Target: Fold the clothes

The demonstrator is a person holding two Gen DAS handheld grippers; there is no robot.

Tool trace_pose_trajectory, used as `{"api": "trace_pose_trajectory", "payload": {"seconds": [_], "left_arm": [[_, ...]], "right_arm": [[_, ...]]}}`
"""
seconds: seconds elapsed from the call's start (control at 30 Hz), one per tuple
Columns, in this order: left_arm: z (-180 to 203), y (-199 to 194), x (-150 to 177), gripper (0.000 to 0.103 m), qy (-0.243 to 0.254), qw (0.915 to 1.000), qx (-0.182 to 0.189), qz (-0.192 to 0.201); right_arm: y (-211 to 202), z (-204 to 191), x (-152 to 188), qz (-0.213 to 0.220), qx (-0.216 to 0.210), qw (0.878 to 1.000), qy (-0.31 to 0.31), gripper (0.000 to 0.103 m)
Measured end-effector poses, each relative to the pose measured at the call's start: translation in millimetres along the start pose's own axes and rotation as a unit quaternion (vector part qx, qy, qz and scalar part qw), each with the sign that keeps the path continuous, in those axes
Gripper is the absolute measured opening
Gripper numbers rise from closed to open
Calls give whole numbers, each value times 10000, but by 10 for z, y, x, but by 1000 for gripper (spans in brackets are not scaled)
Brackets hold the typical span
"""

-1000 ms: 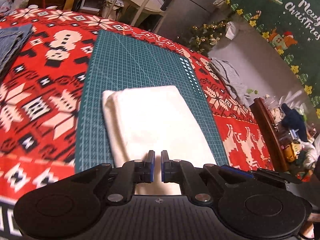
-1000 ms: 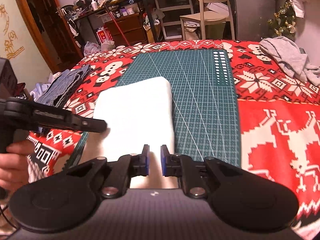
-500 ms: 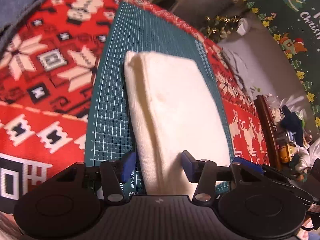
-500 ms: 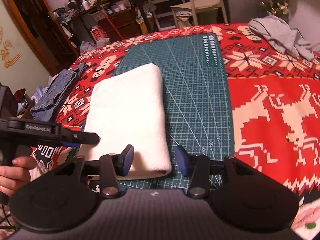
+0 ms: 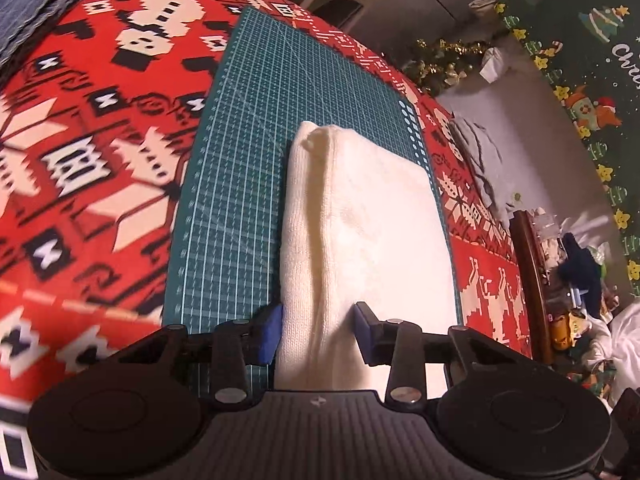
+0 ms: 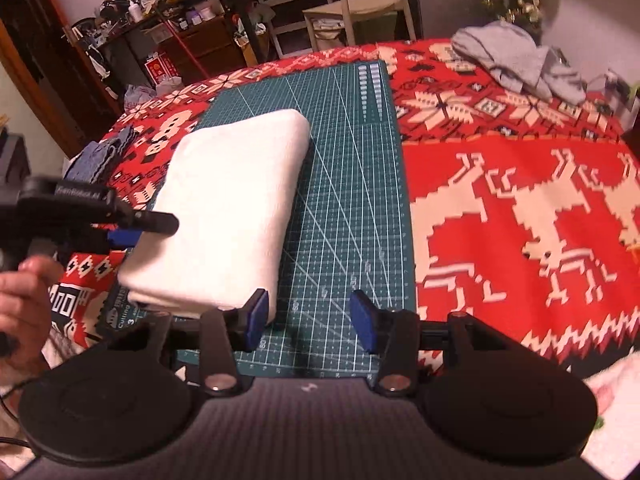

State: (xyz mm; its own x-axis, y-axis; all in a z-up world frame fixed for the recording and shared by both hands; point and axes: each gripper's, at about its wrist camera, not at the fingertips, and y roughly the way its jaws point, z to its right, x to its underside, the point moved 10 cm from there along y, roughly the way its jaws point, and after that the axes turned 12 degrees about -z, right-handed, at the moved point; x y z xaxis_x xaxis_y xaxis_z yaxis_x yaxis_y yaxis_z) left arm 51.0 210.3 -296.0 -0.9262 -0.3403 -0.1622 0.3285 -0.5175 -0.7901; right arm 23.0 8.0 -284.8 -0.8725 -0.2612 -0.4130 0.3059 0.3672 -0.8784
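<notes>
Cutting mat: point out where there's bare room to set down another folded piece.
On the green cutting mat, the strip right of the folded white cloth, up to the red tablecloth, is bare, as is the band beyond the cloth's far edge. The mat's left side is crowded: the cloth covers it and the left hand-held gripper straddles the cloth's edge.

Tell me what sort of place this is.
Most likely a cluttered room at home, decorated for Christmas: a festive red tablecloth under a cutting mat, a wooden chair, and a crowded desk.
</notes>
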Motion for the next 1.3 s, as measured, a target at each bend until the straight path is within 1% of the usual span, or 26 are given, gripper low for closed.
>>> {"api": "trace_pose_trajectory", "payload": {"seconds": [0.1,0.13,0.17,0.2,0.23,0.3,0.37,0.4,0.43,0.57,0.6,0.7,0.77,0.9,0.97,1.07,1.1,1.2,1.3], "left_arm": [[-25,-36,33,38,-10,10000,36,12],[-30,-57,58,38,-13,10000,42,26],[-35,-77,83,36,-16,10000,48,39],[-41,-98,109,34,-19,10000,54,53],[-46,-119,134,33,-22,10000,60,67],[-59,-147,179,33,-37,9999,78,78],[-77,-150,212,33,-80,9999,117,66],[-85,-152,228,33,-112,9998,154,61],[-89,-152,245,33,-130,9998,174,52],[-92,-160,318,33,-108,9998,180,-9],[-94,-167,340,33,-93,9998,172,-25],[-95,-177,415,33,-63,9998,171,-63],[-96,-181,464,33,-63,9998,177,-110],[-88,-262,504,32,2,9999,95,-101],[-64,-339,488,27,22,10000,83,-24],[27,-453,435,27,132,9998,44,138],[92,-482,406,27,225,9996,24,193],[373,-510,320,27,600,9977,143,289],[667,-399,171,27,988,9944,191,338]], "right_arm": [[-27,-20,-57,143,30,9999,-26,49],[-9,-5,-71,146,51,9999,8,46],[9,10,-85,148,72,9999,43,42],[31,26,-99,143,93,9998,78,31],[85,52,-119,72,119,9998,119,23],[181,101,-176,16,151,9997,206,17],[265,124,-229,-5,192,9996,198,15],[310,112,-245,-54,173,9997,161,9],[347,86,-250,-111,128,9998,109,8],[378,-132,-185,-191,8,9992,-339,8],[360,-183,-156,-176,54,9987,-485,4],[314,-285,-40,-203,198,9961,-840,4],[293,-303,40,-282,257,9950,-925,4],[211,-277,121,-324,293,9948,-916,6],[140,-243,74,-195,303,9956,-860,9],[68,-199,-25,-6,316,9966,-758,10],[73,-189,-52,5,301,9970,-717,10],[121,-173,-129,7,246,9978,-609,10],[169,-177,-177,28,177,9984,-538,10]]}}
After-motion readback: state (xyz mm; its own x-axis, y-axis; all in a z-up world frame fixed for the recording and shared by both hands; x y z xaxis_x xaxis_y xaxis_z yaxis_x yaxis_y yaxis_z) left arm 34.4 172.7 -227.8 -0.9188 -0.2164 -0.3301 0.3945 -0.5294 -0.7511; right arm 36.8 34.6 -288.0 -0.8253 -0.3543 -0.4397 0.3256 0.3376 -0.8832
